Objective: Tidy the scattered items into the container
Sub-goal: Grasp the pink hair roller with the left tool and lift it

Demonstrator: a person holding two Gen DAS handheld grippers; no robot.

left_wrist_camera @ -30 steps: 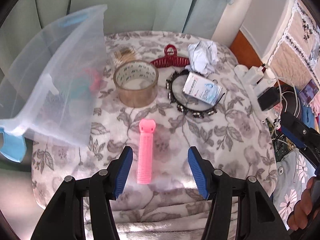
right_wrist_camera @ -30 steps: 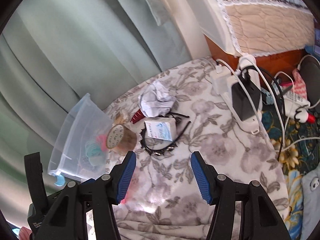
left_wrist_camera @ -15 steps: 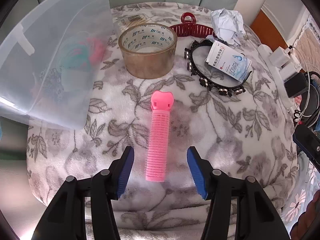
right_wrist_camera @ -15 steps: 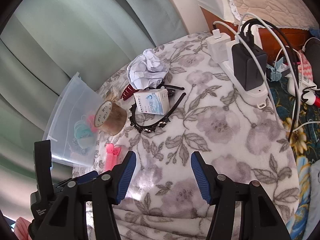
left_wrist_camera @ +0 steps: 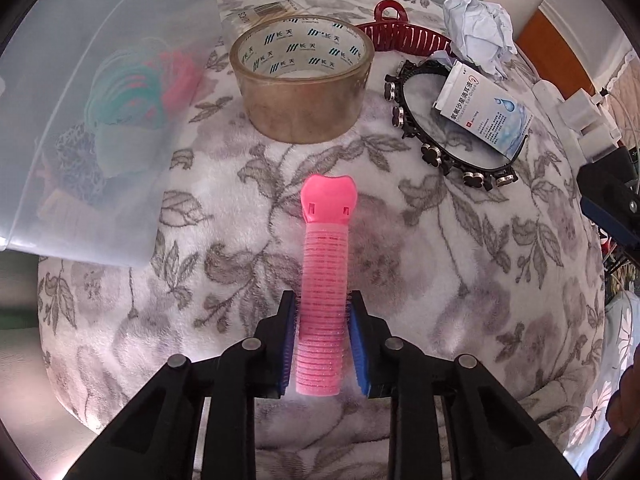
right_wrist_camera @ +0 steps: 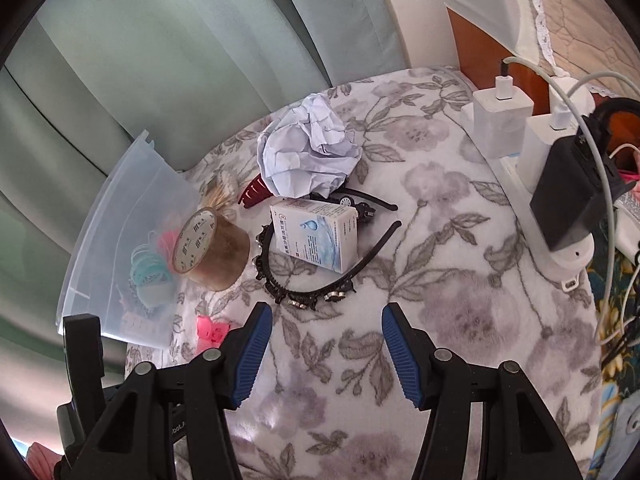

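Observation:
My left gripper (left_wrist_camera: 323, 308) is shut on the near half of a pink hair roller (left_wrist_camera: 325, 272) that lies on the floral blanket (left_wrist_camera: 224, 264); its pink clip end (right_wrist_camera: 212, 330) shows in the right wrist view. The clear plastic container (left_wrist_camera: 100, 92) stands at the left, with hair ties inside; it also shows in the right wrist view (right_wrist_camera: 120, 240). Beyond lie a roll of brown tape (left_wrist_camera: 302, 76), a red claw clip (left_wrist_camera: 400, 32), a black headband (left_wrist_camera: 436, 148), a small white box (left_wrist_camera: 484, 112) and crumpled paper (left_wrist_camera: 480, 32). My right gripper (right_wrist_camera: 326, 344) is open and empty above the blanket, short of the headband (right_wrist_camera: 304, 296).
A white power strip (right_wrist_camera: 536, 216) with chargers and cables lies along the blanket's right edge. Green curtains (right_wrist_camera: 180, 48) hang behind. A small bundle of sticks (left_wrist_camera: 266, 12) lies behind the tape.
My left gripper moved forward and down and closed on the pink roller. My right gripper moved nearer to the headband and box, still open.

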